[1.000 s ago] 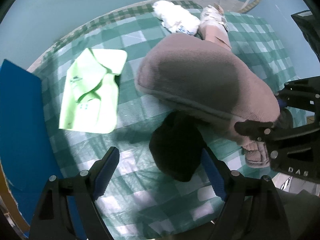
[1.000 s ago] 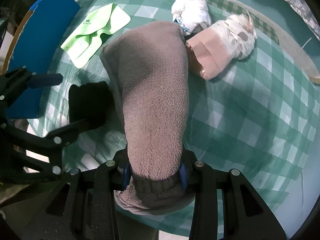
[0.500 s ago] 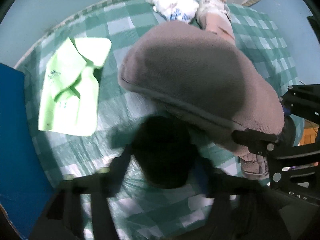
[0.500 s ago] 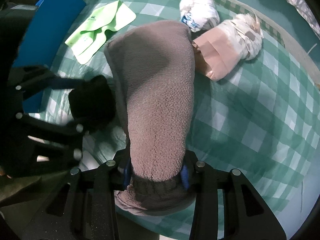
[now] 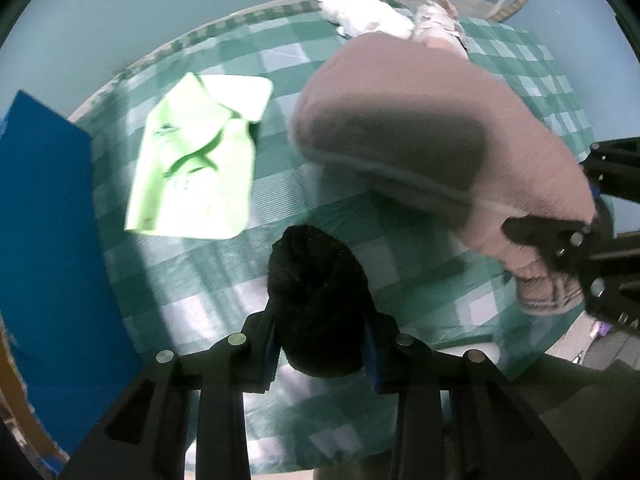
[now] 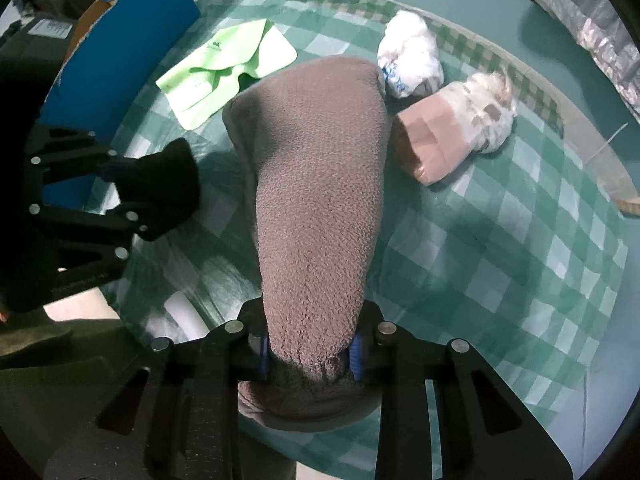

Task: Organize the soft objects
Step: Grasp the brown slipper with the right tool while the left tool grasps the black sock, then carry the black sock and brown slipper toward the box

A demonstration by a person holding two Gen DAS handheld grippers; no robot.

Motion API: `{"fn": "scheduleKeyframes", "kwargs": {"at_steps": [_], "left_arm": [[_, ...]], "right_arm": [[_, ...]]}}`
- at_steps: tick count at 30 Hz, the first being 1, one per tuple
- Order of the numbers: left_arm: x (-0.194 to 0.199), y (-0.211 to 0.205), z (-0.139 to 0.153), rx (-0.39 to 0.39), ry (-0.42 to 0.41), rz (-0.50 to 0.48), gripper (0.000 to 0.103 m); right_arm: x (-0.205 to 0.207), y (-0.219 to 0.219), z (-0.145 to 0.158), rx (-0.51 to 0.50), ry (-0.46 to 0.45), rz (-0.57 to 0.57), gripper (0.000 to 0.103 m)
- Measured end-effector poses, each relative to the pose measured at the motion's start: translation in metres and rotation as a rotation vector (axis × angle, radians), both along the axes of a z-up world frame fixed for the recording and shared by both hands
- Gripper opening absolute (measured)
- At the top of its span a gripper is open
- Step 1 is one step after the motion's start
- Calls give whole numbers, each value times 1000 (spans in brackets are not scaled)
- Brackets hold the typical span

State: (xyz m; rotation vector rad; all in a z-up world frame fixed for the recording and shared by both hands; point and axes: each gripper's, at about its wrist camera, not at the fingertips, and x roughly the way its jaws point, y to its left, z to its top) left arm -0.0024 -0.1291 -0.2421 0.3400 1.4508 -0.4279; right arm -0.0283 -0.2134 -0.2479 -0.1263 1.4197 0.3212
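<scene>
Left wrist view: left gripper (image 5: 322,346) points down at the round table (image 5: 256,12) w/ green check cloth (image 5: 404,256). Its jaws have just been closing and now pinch a black soft bundle (image 5: 316,300) on both sides, blue pads against it. The bundle sits on the cloth near the table's near edge. Open cloth lies left of it, up to the lime-green folded cloth (image 5: 196,160) lying flat. Beyond that, a blue board (image 5: 48,220) lines the left rim, so room ends there. Right of the bundle, the big brown fleece sock (image 5: 432,132) hangs across the frame and crowds that side; right gripper (image 5: 592,240) grips its cuff end at far right. White bundle (image 5: 360,12) is at the far edge, half hidden behind the sock.

Right wrist view: right gripper (image 6: 310,354) has just been closing further and squeezes the brown fleece sock (image 6: 316,184) near its cuff; sock body stretches away over the cloth. Shown clearly only here: a wide bare stretch of check cloth (image 6: 500,248) on the right, white bundle (image 6: 410,60) in full, and a beige-and-white rolled bundle (image 6: 452,136) just beside the sock's toe. Left gripper (image 6: 148,194) appears at left, clamped on the black soft bundle (image 6: 168,176).

No bin or basket visible in either view.
</scene>
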Motion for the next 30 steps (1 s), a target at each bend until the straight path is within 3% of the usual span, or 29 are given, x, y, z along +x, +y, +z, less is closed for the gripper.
{"fn": "scheduleKeyframes", "kwargs": {"at_steps": [18,30], "left_arm": [[-13,26,56,48,-118,26,34],[-10,48,92,27,-166,102,34]], "right_arm": [[8,9,50,0,-61,-12,27],[12,28,85,27,-101,17,27]]}}
